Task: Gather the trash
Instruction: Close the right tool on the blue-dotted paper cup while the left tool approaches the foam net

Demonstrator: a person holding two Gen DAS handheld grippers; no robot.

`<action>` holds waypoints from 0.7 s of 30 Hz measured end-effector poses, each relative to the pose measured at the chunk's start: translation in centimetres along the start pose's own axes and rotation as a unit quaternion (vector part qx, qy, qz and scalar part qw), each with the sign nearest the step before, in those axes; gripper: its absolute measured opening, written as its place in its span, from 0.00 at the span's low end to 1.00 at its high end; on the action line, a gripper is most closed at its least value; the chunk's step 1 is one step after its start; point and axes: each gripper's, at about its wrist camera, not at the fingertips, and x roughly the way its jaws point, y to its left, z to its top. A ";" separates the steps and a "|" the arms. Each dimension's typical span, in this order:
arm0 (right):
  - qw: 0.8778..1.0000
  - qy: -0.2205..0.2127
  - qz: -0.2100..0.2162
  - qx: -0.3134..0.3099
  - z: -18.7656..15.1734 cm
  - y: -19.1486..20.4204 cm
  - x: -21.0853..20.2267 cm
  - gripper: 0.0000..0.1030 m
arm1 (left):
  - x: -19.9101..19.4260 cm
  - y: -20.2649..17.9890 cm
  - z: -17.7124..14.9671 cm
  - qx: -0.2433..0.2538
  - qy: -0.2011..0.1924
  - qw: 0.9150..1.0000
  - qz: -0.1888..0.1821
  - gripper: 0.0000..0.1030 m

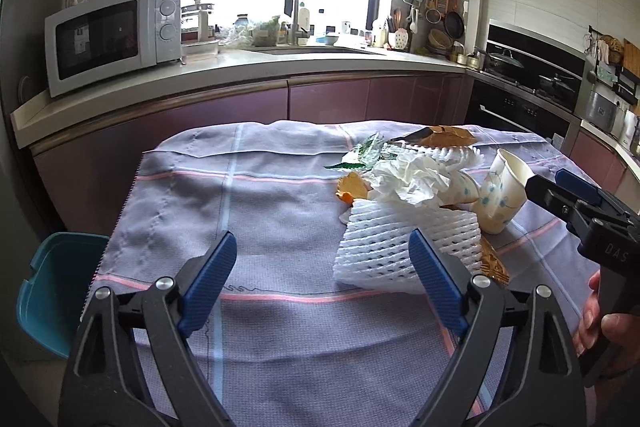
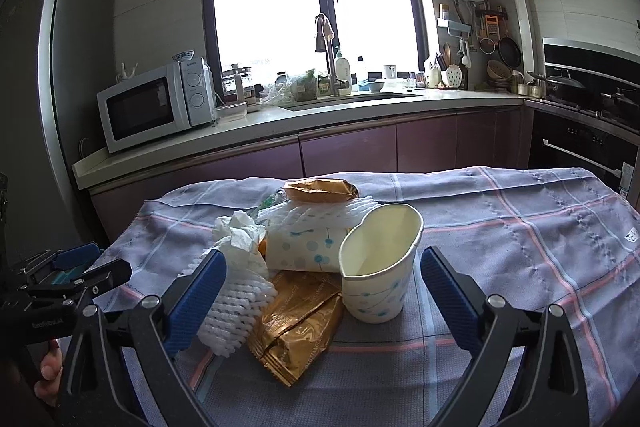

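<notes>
A pile of trash lies on the checked cloth (image 1: 260, 211). It holds a white foam net (image 1: 404, 247) (image 2: 236, 311), a crumpled tissue (image 1: 408, 179) (image 2: 240, 231), a squashed paper cup (image 1: 500, 195) (image 2: 380, 267), a second cup on its side (image 2: 304, 251), gold wrappers (image 2: 300, 323) (image 2: 320, 190), orange peel (image 1: 352, 187) and a green leaf (image 1: 360, 155). My left gripper (image 1: 322, 251) is open and empty, its right finger in front of the foam net. My right gripper (image 2: 322, 267) is open and empty, short of the cup and wrapper, and shows in the left wrist view (image 1: 560, 195).
A teal bin (image 1: 52, 291) stands on the floor left of the table. Behind the table runs a counter with a microwave (image 1: 112, 35) (image 2: 156, 107), a sink and tap (image 2: 328, 67), and a stove (image 1: 532, 75) at the right.
</notes>
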 end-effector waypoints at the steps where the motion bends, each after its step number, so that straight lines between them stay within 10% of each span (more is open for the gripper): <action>1: 1.000 0.004 -0.001 0.005 0.2 -0.4 0.2 0.87 | 0.5 -0.2 0.2 0.004 0.006 1.000 -0.009 0.81; 15: 0.997 0.045 0.002 0.066 1.3 -5.2 2.6 0.60 | 5.1 -2.9 0.3 0.053 0.089 0.990 -0.097 0.69; 21: 0.995 0.066 0.000 0.074 1.0 -6.6 3.3 0.44 | 5.9 -2.6 0.1 0.028 0.113 0.983 -0.144 0.45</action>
